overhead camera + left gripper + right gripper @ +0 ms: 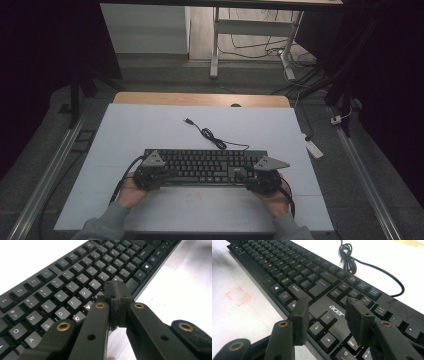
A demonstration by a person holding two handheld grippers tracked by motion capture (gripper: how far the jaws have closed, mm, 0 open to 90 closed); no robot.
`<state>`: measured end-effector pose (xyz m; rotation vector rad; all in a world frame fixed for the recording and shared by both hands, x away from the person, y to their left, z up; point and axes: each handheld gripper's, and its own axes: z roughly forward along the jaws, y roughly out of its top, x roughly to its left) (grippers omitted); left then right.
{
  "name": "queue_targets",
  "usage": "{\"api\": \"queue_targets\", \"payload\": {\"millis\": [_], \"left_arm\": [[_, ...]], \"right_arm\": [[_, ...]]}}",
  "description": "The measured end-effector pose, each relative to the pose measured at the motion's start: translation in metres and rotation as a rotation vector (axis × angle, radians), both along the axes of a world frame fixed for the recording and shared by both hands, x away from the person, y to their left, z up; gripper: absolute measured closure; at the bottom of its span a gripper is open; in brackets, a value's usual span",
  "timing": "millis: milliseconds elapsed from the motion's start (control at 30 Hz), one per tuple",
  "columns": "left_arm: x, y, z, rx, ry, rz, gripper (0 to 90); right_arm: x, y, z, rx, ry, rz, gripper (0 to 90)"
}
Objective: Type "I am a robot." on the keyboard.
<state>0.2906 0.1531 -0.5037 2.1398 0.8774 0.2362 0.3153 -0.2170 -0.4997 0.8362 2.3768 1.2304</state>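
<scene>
A white desk [150, 125] with a wooden far edge stands on grey floor [165, 75] in a dim room, dark curtains [45, 50] at both sides, a white-legged table [216, 45] and loose cables [260, 47] beyond.

the high view is looking forward and down from above the person's side, taking in the whole table [150, 125]. each gripper view is sitting low and close, looking along its jaws; all three are sharing the keyboard [205, 165].
</scene>
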Motion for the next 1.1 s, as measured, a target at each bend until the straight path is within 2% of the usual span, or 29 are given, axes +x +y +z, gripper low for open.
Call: {"api": "queue_targets", "payload": {"millis": [300,567,933,1100], "left_arm": [[0.002,-0.012,-0.01,0.048,0.018,-0.012,89.0],[0.004,-0.016,-0.014,0.081,0.018,-0.004,89.0],[0.005,-0.018,-0.017,0.09,0.028,-0.001,89.0],[0.004,-0.02,-0.02,0.107,0.021,0.001,89.1]], "right_arm": [[0.0,0.001,-0.001,0.002,-0.001,-0.004,54.1],[0.0,0.001,-0.002,0.002,0.0,-0.003,54.1],[0.001,0.002,-0.002,0.004,0.002,-0.005,54.1],[0.0,0.002,-0.001,-0.003,0.001,-0.003,54.1]]}}
